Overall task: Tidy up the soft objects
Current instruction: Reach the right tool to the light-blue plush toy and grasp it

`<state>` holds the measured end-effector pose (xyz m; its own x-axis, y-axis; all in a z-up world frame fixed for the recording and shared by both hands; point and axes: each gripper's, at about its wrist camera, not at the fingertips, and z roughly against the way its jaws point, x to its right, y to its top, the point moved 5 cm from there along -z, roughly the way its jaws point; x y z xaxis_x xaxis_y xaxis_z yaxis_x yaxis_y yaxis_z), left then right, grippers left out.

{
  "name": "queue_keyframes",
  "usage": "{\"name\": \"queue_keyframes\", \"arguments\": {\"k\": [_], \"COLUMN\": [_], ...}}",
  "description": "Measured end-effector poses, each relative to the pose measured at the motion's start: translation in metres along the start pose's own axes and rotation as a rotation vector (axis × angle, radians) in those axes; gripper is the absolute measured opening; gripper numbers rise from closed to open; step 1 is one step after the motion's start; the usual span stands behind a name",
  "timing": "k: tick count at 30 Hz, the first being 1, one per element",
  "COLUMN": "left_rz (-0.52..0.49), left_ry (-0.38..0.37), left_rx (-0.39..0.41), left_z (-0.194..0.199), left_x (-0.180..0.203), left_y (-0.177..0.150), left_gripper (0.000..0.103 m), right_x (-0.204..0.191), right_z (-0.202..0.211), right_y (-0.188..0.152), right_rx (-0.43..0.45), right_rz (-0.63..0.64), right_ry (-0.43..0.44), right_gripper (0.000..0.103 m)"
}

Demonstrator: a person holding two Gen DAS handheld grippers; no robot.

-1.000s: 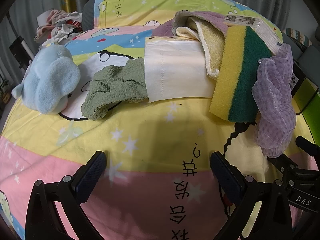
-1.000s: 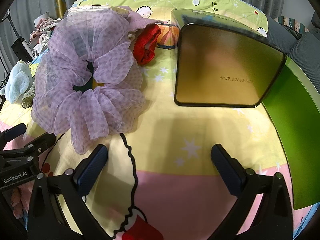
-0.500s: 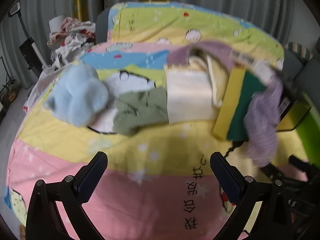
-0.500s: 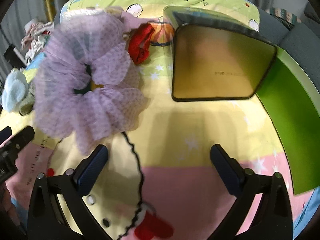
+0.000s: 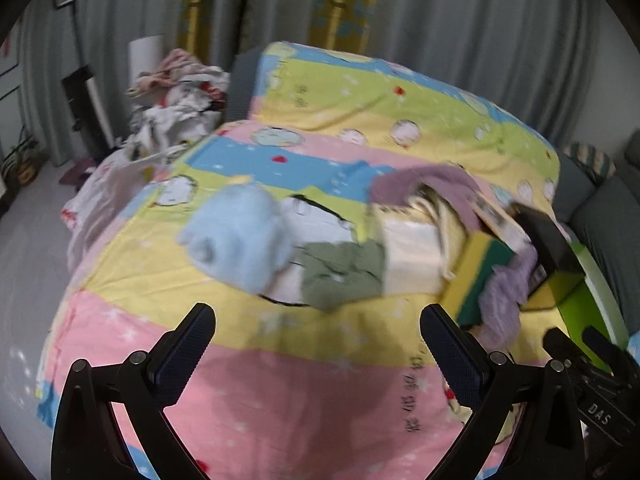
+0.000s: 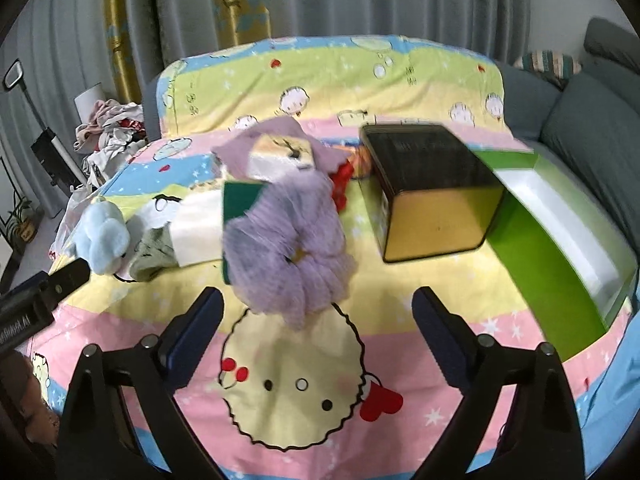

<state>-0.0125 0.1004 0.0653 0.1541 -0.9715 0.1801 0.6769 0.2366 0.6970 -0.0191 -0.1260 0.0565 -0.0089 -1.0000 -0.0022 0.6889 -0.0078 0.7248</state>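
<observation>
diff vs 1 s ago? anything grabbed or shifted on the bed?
Both grippers pulled back and up from the pile: items look smaller, more room visible. Nothing grabbed; left gripper and right gripper stay open and empty. Purple scrunchie, sponge, blue plush, green cloth and tin box unmoved.

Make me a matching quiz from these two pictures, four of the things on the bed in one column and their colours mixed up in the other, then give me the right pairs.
Things:
1. plush toy
2. scrunchie
3. tin
4. tray

Colours:
A. green outside, white inside
B. light blue
C. black and gold
D. lilac

Pairs: 1-B, 2-D, 3-C, 4-A
</observation>
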Motion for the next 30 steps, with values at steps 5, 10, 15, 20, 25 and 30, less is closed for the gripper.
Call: {"name": "queue_keyframes", "arguments": {"k": [5,10,15,20,25,30], "left_rz": [0.094,0.123,0.199,0.278,0.312,0.331], "left_ry": [-0.037,-0.042,-0.029,0.017,0.015,0.051], "left_rx": [-0.005,-0.002,-0.042,-0.077,-0.097,-0.103], "left_z": [0.005,0.008,0.002,-0.005,-0.008,-0.009], "left_x": [-0.03,-0.044,-0.065,-0.088,-0.096,-0.104], "left_y": [0.005,0.008,0.006,0.003,0.0,0.0], "left_gripper": [0.1,0.091,0.079,0.07,0.07,0.07], "right_x": [-0.018,-0.05,-0.097,-0.159,-0.214,-0.243], "right_z": [0.002,0.002,-0.008,-0.036,-0.086,-0.134], "right_y": [0.0,0.01,0.03,0.052,0.057,0.055], "right_rx": [-0.012,-0.029,-0.099,-0.178,-0.311,-0.428], "right_rz": [0.002,0.025,0.033,0.125,0.165,0.115], "right_ry": [0.064,0.148,0.329,0.423,0.507,0.536], "right_gripper": [0.081,0.073,0.073,0.078,0.088,0.093]}}
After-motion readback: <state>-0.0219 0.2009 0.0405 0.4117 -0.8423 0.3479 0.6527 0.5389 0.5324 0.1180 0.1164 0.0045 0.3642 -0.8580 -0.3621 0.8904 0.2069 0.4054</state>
